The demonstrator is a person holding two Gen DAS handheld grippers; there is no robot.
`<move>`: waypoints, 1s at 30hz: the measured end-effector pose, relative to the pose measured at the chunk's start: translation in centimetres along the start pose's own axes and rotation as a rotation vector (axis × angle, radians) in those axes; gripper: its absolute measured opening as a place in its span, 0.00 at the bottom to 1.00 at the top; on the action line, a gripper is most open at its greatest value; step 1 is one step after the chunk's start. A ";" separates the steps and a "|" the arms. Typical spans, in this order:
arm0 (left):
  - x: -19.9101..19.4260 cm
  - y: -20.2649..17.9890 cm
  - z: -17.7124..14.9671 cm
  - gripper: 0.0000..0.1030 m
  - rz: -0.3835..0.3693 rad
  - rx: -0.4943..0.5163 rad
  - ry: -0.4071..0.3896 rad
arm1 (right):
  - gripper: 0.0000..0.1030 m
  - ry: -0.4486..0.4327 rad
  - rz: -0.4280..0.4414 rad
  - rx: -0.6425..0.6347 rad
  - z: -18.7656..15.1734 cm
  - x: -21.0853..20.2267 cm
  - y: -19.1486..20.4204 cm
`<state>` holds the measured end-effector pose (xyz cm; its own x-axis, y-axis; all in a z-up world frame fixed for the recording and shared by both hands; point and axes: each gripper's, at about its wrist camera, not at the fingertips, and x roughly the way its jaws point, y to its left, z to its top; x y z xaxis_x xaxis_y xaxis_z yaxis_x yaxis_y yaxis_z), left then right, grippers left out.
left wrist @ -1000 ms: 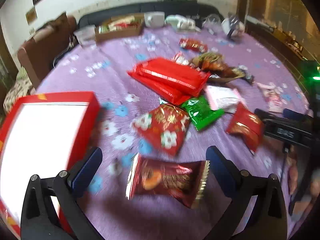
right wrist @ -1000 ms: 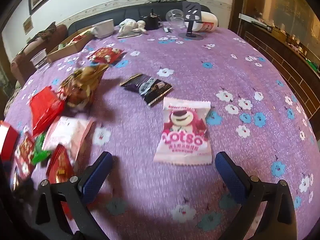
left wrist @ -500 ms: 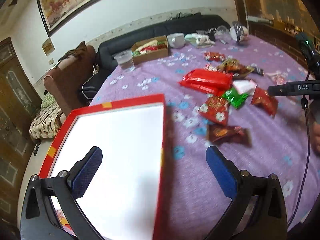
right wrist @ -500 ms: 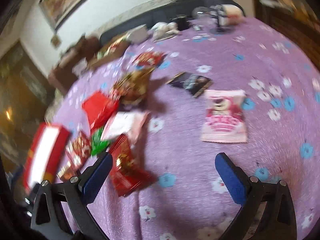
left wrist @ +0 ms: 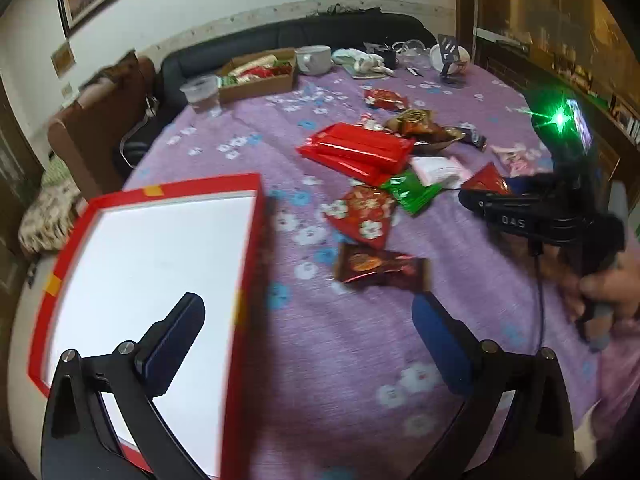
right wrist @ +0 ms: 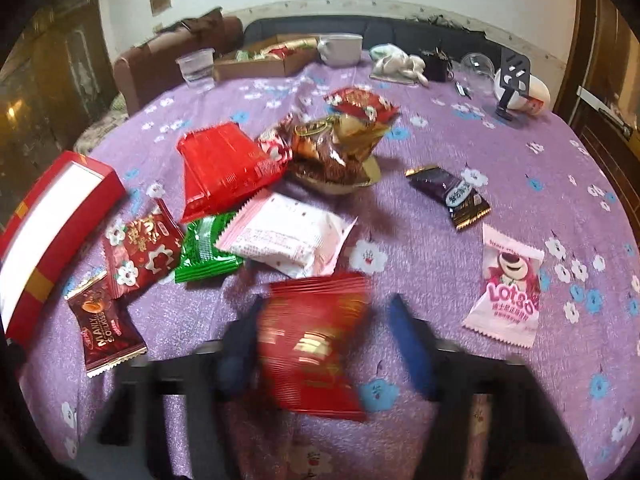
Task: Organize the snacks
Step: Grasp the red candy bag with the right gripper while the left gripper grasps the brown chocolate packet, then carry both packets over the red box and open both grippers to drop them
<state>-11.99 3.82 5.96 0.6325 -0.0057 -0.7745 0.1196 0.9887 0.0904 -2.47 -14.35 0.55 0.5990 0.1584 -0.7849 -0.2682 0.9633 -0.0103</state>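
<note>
Right gripper: jaws have just been closing, from fully spread a second ago to narrow now, with a red snack packet between them. The left pad looks pressed against the packet's edge; the right pad seems to stand slightly off it, though motion blur makes contact hard to confirm. Reading: the pick is in progress and this packet is the next item to go into the box.

Just ahead of these fingers lies the white-pink packet, with the green packet and a flowered red packet to its left. The Lotso packet, which sat directly between the jaws a second ago, now lies off to the right, so the gripper has swung left.

Left gripper: jaws wide apart, holding nothing. Beneath its left finger sits the red box, white inside and without snacks in the visible part. A second ago a brown chocolate packet lay between these fingers; it now lies just ahead.
</note>
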 end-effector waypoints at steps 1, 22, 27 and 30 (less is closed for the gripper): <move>0.1 -0.4 0.2 1.00 -0.021 -0.006 0.016 | 0.38 -0.004 0.018 0.024 0.0 -0.1 -0.6; 7.2 -2.6 1.1 0.92 -0.039 -0.126 0.176 | 0.36 -0.139 0.278 0.378 1.2 -2.3 -7.1; 7.0 -2.2 1.4 0.67 -0.053 -0.076 0.105 | 0.37 -0.131 0.279 0.386 0.9 -2.0 -7.2; 6.7 -1.8 1.1 0.66 -0.080 -0.061 0.083 | 0.37 -0.127 0.272 0.393 0.8 -1.9 -7.4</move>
<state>-7.14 1.80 1.25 0.5568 -0.0749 -0.8272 0.1189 0.9929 -0.0099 -1.01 -21.59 2.61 0.6406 0.4172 -0.6447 -0.1373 0.8882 0.4384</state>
